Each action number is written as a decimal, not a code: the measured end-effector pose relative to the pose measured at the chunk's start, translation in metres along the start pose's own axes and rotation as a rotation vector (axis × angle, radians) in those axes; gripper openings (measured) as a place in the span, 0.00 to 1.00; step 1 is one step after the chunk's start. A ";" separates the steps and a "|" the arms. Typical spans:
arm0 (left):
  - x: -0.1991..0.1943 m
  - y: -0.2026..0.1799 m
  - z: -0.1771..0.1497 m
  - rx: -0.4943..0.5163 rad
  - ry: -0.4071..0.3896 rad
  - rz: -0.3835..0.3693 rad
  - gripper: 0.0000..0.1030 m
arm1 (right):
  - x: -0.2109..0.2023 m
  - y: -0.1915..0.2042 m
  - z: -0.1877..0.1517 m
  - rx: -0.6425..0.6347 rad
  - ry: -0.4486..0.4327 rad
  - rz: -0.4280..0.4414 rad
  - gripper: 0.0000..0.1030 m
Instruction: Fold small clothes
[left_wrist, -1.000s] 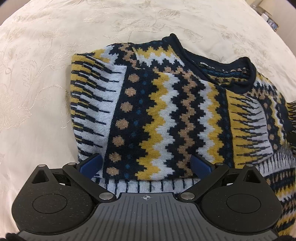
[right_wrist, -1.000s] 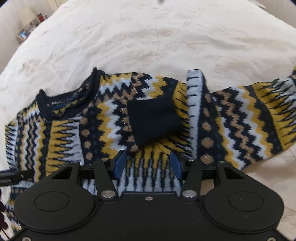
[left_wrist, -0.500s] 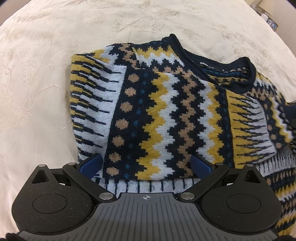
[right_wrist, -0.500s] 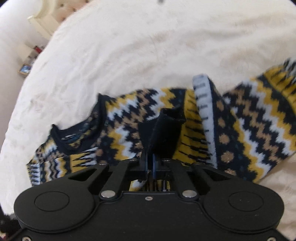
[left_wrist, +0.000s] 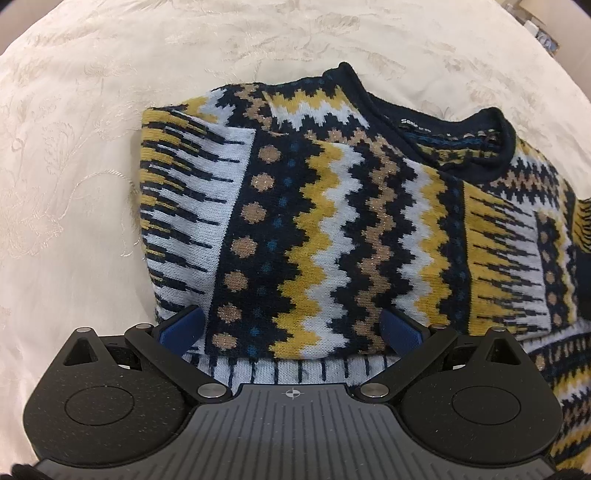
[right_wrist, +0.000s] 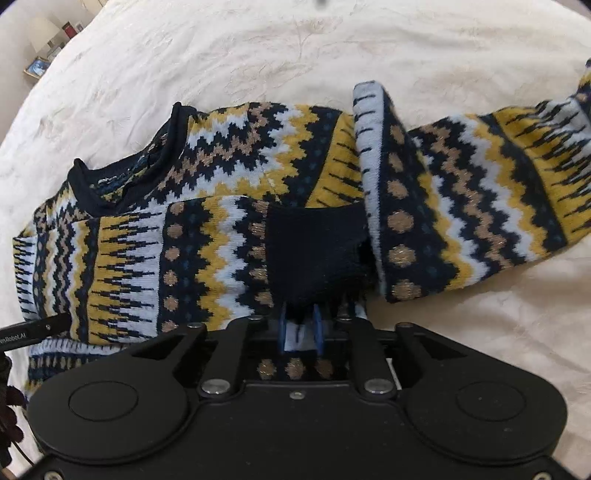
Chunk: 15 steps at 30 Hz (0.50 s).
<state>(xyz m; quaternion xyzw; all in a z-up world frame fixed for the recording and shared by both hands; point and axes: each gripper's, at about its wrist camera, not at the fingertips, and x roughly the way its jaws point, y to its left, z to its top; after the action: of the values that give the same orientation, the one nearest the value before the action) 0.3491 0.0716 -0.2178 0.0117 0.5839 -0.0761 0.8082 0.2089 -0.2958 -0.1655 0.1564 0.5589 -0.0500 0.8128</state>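
Note:
A knit sweater (left_wrist: 332, 221) in navy, yellow, white and tan zigzags lies on a cream bedspread (left_wrist: 92, 110), its navy collar (left_wrist: 443, 122) toward the far side. My left gripper (left_wrist: 291, 328) is open wide, its blue pads straddling a folded-in panel near the hem. In the right wrist view the sweater (right_wrist: 203, 240) has one sleeve folded across the chest, ending in a navy cuff (right_wrist: 314, 251). My right gripper (right_wrist: 300, 328) sits at the cuff's near edge with its jaws opening; the cuff's edge lies between the narrowly parted pads. The sleeve's upper part (right_wrist: 461, 206) stretches right.
The cream bedspread (right_wrist: 332, 55) spreads out on all sides of the sweater. A bedside shelf with a lamp and a picture frame (right_wrist: 37, 66) stands beyond the bed's far left. The left gripper's black edge (right_wrist: 33, 326) shows at the sweater's left side.
My right gripper shut on the navy cuff, lifted it and drew the sleeve across the chest; its pads now stand slightly apart. The left gripper has not moved.

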 end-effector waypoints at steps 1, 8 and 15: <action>0.000 -0.002 0.000 0.002 0.004 0.007 1.00 | -0.005 0.000 -0.001 -0.004 -0.010 -0.002 0.28; -0.007 -0.003 0.004 -0.003 -0.003 -0.003 0.98 | -0.023 0.006 0.002 -0.013 -0.098 0.035 0.42; -0.045 -0.003 -0.009 -0.035 -0.061 -0.030 0.98 | 0.002 0.006 0.009 0.006 -0.095 0.026 0.44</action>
<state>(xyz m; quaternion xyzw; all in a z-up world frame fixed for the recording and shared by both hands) 0.3269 0.0743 -0.1778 -0.0137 0.5604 -0.0783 0.8244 0.2195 -0.2931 -0.1633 0.1634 0.5175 -0.0484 0.8386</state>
